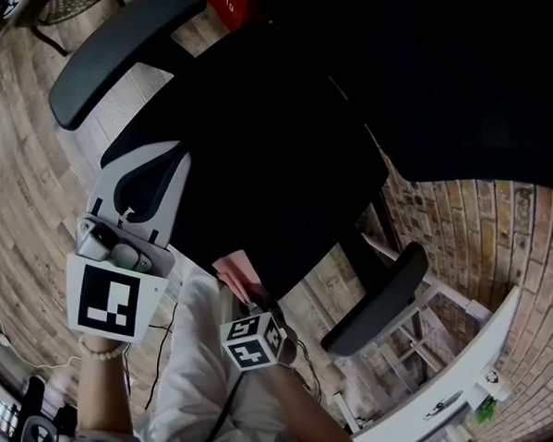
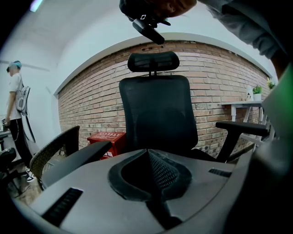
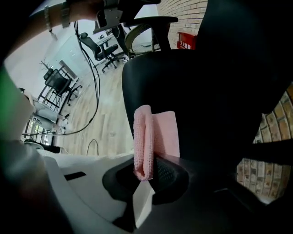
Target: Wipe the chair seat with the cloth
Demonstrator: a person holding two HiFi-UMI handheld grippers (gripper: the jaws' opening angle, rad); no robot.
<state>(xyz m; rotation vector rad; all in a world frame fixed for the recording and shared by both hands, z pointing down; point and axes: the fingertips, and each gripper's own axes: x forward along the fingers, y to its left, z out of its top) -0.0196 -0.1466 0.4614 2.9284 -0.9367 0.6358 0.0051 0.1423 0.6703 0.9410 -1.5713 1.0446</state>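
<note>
Cloth (image 1: 238,273), pink and knitted, looked soft, light and limp: folded double, it stood up from the pinch in the right gripper view but would likely flop if held by a corner, so a grip across the fold, as here, seemed the sound place to take it, leaving the free flat part to press on the chair seat (image 1: 261,168). It seemed likely to drag a little on the dark seat fabric and not slide, and nothing about it looked breakable. On the left, the left gripper (image 1: 161,160) was held up beside the near left corner of the seat, pointed toward the backrest (image 2: 158,109), its jaws closed together with nothing between them; the left hand (image 1: 99,349), a bead bracelet at the wrist, sat behind its marker cube. Further right, the right gripper (image 1: 254,299) reached from below toward the seat's front edge, jaws clamped on the folded edge of the cloth (image 3: 153,137), which stood at that front edge; whether it touched the seat could not be told. The right forearm (image 1: 308,407) ran back low across the person's lap, and the right armrest (image 1: 379,299) lay off to the gripper's right
</note>
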